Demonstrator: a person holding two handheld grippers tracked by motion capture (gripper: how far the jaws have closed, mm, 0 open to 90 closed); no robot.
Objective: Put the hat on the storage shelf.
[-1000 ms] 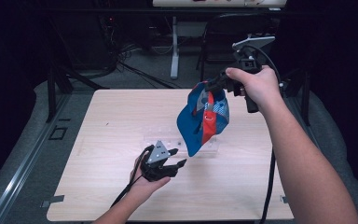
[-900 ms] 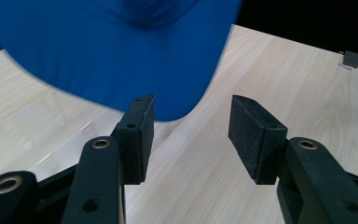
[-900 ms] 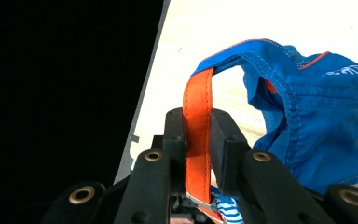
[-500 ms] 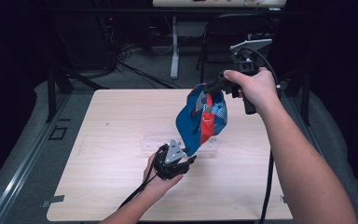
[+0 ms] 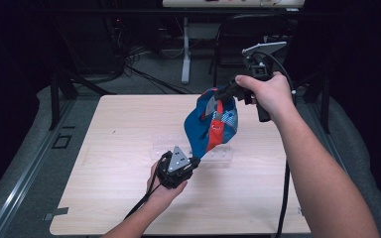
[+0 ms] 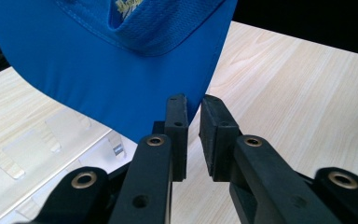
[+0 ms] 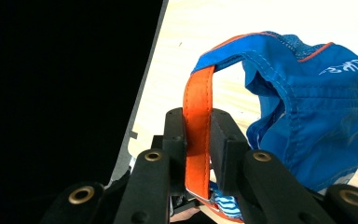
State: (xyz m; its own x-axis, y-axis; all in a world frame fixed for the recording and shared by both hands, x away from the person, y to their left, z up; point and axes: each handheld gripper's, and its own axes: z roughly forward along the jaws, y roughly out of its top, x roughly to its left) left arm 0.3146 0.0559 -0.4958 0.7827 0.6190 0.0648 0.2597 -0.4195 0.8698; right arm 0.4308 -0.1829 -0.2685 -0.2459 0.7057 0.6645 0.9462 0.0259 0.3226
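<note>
A pale wood-grain table (image 5: pixel 129 198) stands in a dark room, with grey floor around it, cables (image 5: pixel 144 74) trailing on the floor behind, and a white stand leg (image 5: pixel 185 54) beyond the far edge. A clear plastic tray (image 5: pixel 163 146) lies flat near the table's middle. The near left and far left parts of the tabletop are bare, as is the strip along the near edge.

The right gripper (image 5: pixel 222 95) is held above the table's far right part, its jaws pinched on the orange strap (image 7: pixel 198 126) of a blue cap (image 5: pixel 213 126), which hangs from it in the air over the tray. The left gripper (image 5: pixel 194 161) sits low near the table's centre, just at the cap's blue brim (image 6: pixel 116 79). In the left gripper view its jaws stand slightly apart with the brim's edge at their tips; whether they touch it cannot be told.
</note>
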